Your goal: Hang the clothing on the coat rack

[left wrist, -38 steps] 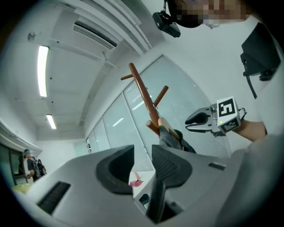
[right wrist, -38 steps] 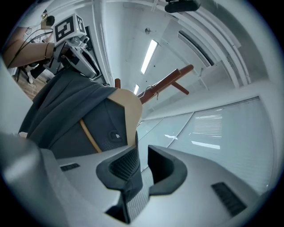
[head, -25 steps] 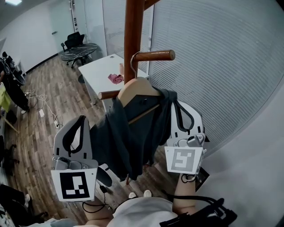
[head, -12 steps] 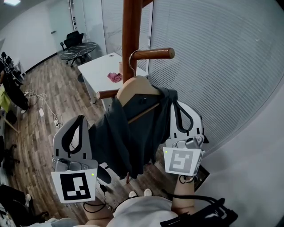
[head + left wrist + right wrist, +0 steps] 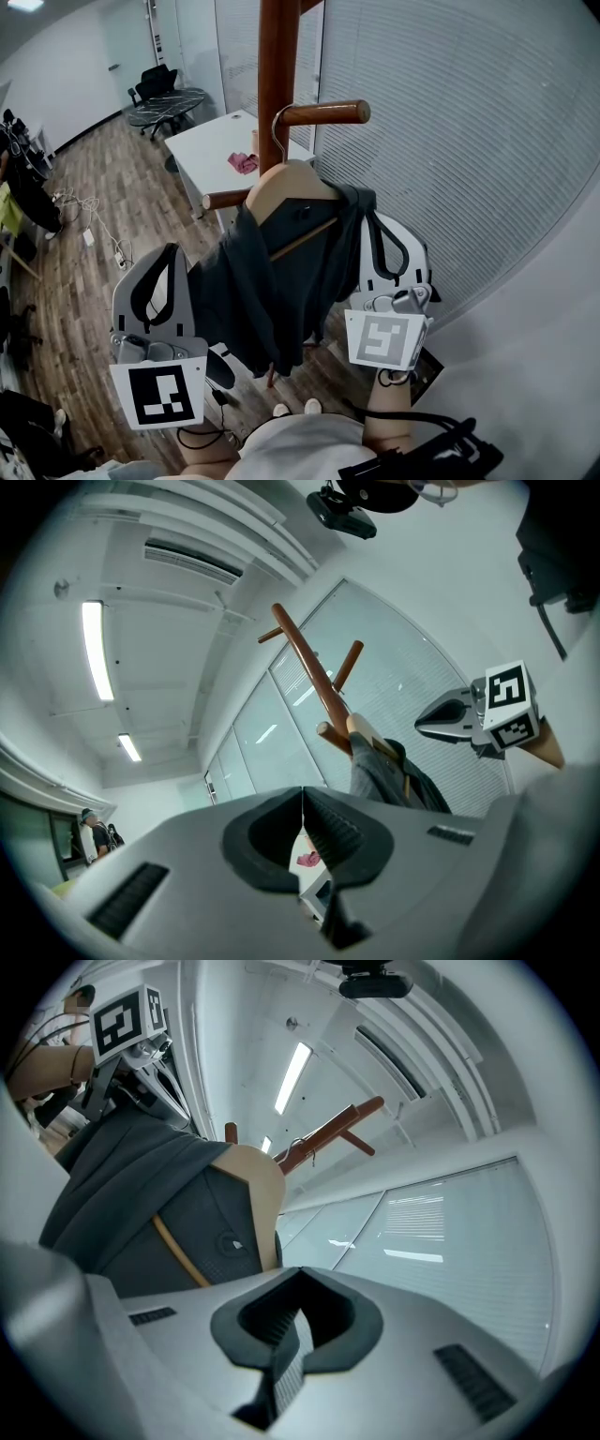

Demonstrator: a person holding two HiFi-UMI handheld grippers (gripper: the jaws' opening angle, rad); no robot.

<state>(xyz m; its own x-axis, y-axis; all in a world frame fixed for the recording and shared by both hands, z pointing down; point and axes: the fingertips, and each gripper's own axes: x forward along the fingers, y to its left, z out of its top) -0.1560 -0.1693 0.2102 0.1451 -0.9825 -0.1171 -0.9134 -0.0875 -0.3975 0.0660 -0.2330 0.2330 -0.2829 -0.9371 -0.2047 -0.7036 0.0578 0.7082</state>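
So the dark grey garment (image 5: 272, 281) is already up on the coat rack (image 5: 279, 66). It sits on a wooden hanger (image 5: 291, 187), and the hanger's metal hook (image 5: 278, 131) is looped over the upper peg (image 5: 328, 115), right next to the pole. A second, lower peg (image 5: 230, 200) sticks out to the left, behind the garment's shoulder. The fabric hangs bunched and a bit lopsided, drooping lower on the left side. The left gripper (image 5: 161, 255) is just left of the garment and the right gripper (image 5: 382, 225) is at its right edge, where the cloth overlaps it a little in the head view, so I can't tell if it's actually touching. Both grippers have their jaws pressed together with nothing caught between them, which you can see clearly in each gripper view. Far off to the left there's a white table (image 5: 202, 150) with a small pink thing (image 5: 245, 166) on it, and some office chairs (image 5: 159, 89) beyond that on the wood floor (image 5: 103, 216). A glass wall with blinds (image 5: 450, 141) runs along the right.
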